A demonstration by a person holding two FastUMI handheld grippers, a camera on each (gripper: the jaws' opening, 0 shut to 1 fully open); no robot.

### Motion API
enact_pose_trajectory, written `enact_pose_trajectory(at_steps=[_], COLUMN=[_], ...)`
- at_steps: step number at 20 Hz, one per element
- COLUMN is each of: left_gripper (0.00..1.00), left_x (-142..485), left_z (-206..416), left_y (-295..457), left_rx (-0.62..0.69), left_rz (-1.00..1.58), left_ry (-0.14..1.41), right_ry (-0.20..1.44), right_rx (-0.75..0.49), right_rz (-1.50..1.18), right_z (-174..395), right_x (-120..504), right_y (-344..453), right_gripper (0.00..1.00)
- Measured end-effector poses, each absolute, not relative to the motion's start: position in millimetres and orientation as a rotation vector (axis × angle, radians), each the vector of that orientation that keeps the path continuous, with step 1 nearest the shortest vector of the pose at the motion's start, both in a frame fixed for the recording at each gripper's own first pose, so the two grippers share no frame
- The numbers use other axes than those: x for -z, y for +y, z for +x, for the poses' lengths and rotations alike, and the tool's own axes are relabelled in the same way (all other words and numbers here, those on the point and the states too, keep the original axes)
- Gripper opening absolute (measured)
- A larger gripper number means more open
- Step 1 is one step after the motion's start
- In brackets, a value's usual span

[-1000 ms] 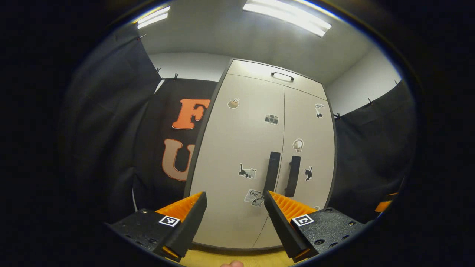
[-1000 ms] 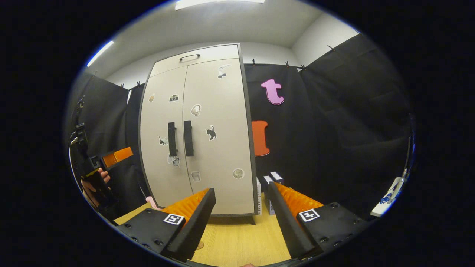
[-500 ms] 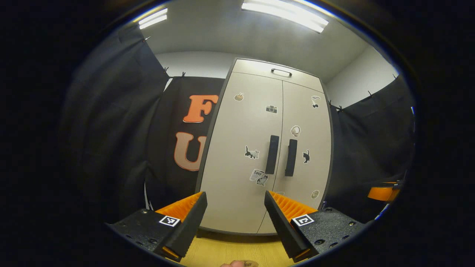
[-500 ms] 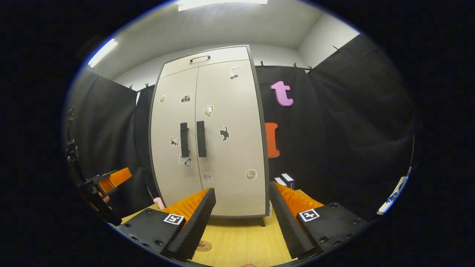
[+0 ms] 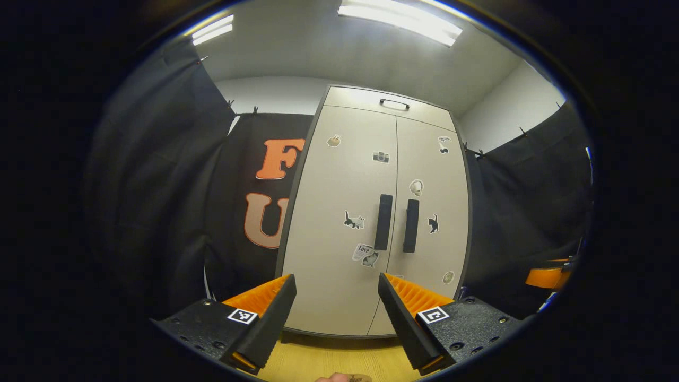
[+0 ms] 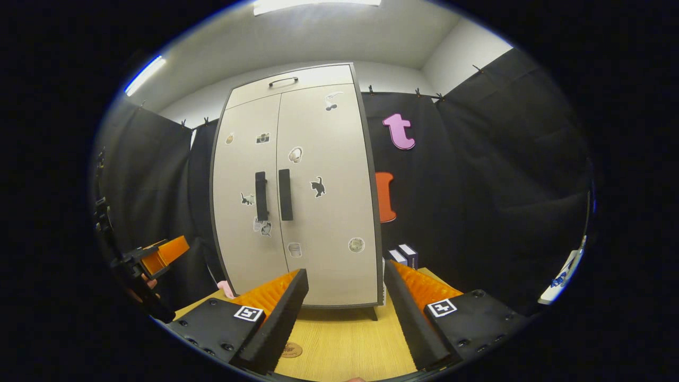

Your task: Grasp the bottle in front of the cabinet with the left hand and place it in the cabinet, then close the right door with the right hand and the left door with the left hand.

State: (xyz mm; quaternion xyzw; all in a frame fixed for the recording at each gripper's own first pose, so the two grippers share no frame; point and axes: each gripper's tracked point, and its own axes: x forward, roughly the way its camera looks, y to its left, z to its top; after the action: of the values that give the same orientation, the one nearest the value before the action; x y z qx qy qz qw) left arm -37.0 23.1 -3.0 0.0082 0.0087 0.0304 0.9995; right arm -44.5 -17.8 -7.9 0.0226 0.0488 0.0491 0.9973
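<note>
Tall beige two-door cabinet (image 5: 339, 223), both doors shut.
Its left door (image 5: 339, 212) and right door (image 5: 432, 207) meet flush, black vertical handles (image 6: 271, 195) side by side, small stickers scattered across both.

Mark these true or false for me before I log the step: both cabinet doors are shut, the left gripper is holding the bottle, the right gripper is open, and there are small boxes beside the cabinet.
1. Both doors of the cabinet are shut. True: the two handles stand side by side on flush fronts.
2. The left gripper holds the bottle. False: its fingers are apart with nothing between them.
3. The right gripper is open. True.
4. Small boxes stand beside the cabinet. True: on the table by the cabinet's right side in the right gripper view.
5. The cabinet fronts are bare. False: stickers are on both doors.
</note>
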Motion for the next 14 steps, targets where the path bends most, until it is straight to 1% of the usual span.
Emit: enact_pose_trajectory(at_steps=[6, 14], left_gripper=[0.95, 0.95], left_x=[6.7, 7.0], left_z=[-33.9, -38.7], left_y=[17.7, 24.9], left_rx=[-0.035, -0.053], left_rz=[0.012, 0.017], left_ry=[0.030, 0.045], right_ry=[0.097, 0.092], right_rx=[-0.078, -0.081], right_rz=[0.046, 0.055], right_z=[-48.1, -48.4], right_x=[9.4, 9.5], right_y=[-21.9, -19.0], right_gripper=[0.96, 0.96])
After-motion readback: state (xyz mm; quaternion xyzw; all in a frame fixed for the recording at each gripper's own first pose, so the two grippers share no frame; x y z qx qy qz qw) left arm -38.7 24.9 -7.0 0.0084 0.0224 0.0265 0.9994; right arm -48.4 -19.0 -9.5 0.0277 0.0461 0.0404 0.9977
